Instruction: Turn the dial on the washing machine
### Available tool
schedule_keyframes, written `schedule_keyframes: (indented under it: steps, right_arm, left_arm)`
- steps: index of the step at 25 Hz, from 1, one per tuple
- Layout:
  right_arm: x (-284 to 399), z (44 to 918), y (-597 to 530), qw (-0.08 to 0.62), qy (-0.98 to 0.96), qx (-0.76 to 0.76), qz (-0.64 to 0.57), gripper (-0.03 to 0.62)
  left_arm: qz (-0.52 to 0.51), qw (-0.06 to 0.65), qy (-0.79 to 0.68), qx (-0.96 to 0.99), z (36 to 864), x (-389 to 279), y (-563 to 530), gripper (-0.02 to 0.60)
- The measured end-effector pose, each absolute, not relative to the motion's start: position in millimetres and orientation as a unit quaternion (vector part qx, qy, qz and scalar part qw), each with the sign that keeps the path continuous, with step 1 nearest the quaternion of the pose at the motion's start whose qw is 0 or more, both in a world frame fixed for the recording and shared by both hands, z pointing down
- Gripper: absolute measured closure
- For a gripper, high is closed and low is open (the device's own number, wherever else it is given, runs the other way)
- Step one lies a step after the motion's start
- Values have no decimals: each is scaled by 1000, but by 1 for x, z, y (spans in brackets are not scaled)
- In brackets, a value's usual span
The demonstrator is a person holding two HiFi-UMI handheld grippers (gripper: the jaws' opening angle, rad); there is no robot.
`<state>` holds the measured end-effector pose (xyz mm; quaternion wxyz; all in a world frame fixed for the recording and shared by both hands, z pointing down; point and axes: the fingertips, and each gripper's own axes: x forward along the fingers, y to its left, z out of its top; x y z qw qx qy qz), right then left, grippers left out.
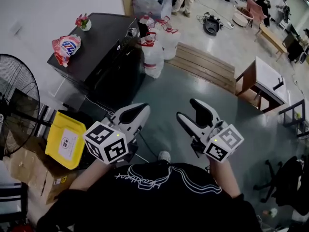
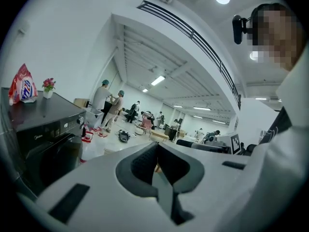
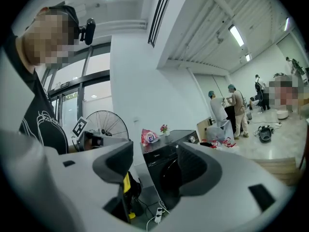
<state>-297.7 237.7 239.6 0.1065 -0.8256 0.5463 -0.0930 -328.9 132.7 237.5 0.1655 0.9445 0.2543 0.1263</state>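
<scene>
The black washing machine (image 1: pixel 104 47) stands against the wall, up and to the left in the head view, well apart from both hand-held grippers. Its dial (image 2: pixel 81 121) shows in the left gripper view as a small round silvery knob at the right end of the control panel. There is white lettering on that panel, too small to read.

The left hand-held gripper (image 1: pixel 145 108) has its jaws closed together with nothing between them. The right hand-held gripper (image 1: pixel 186 109) has its jaws standing wide apart and empty; in the right gripper view the machine shows far off through the gap. Both are held close to the person's chest, and each carries a cube with black-and-white square markers.

A red, white and blue bag (image 1: pixel 66 46) lies on top of the machine, its print unreadable, with a small flower pot (image 1: pixel 83 22) beside it. A yellow bin (image 1: pixel 67 139) with a white label sits on the floor near a black fan (image 1: pixel 17 100). The person's black shirt (image 1: pixel 159 197) bears white script that I cannot make out
</scene>
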Motion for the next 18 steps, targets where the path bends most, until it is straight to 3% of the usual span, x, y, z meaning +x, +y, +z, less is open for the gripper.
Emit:
schedule_keyframes:
  steps: [18]
  right_arm:
    - [-186,276,256,91,563,-812,-125,293]
  left_arm:
    - [134,177,215,951,274,-221,152,575]
